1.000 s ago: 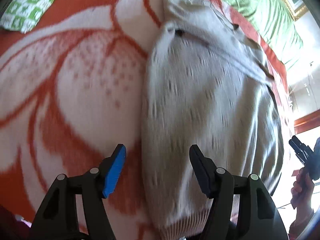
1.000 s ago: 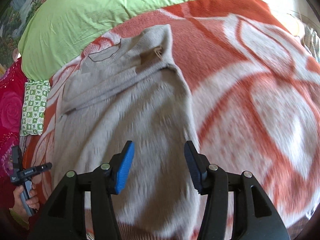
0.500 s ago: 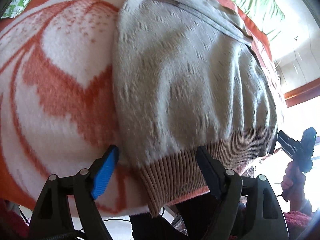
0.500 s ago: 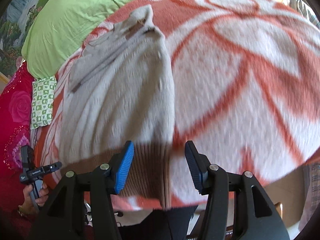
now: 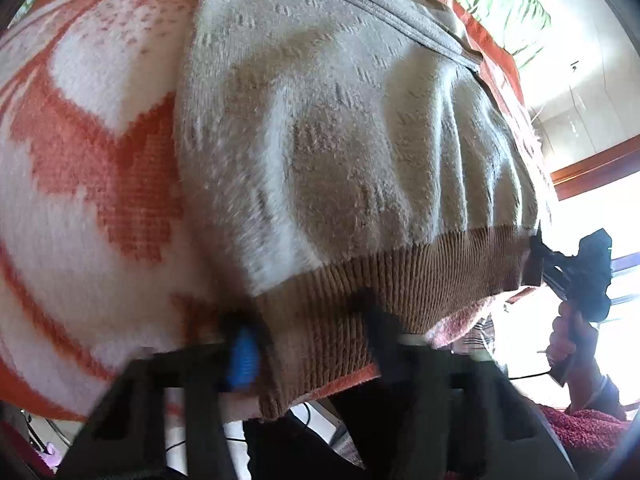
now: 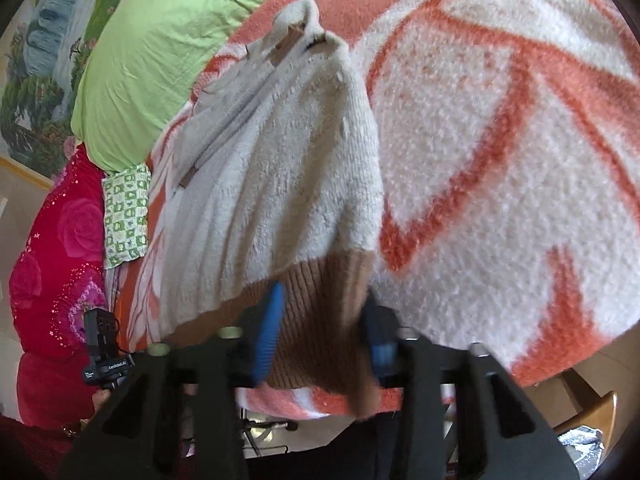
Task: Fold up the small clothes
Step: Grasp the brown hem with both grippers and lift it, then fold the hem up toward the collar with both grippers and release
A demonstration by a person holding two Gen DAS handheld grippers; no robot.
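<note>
A fuzzy cream sweater (image 5: pixel 340 140) with a brown ribbed hem (image 5: pixel 400 284) lies flat on an orange and white blanket (image 5: pixel 80 200), its sleeves folded across the chest. My left gripper (image 5: pixel 308 340) is open, its jaws straddling the hem's left corner at the bed's near edge. In the right wrist view the same sweater (image 6: pixel 288 184) runs away from me. My right gripper (image 6: pixel 324 328) is open and straddles the hem (image 6: pixel 316 292) at its right corner. The right gripper also shows in the left wrist view (image 5: pixel 576 276) at the hem's far end.
A green pillow (image 6: pixel 168 40) lies at the head of the bed. A green-patterned cloth (image 6: pixel 126 216) and a red floral quilt (image 6: pixel 56 248) lie to the left. The blanket (image 6: pixel 500 160) spreads to the right. The bed edge is just under both grippers.
Both grippers have drawn back from over the sweater's body to its hem at the bed's near edge and dropped lower. The jaws now straddle the hem corners.
</note>
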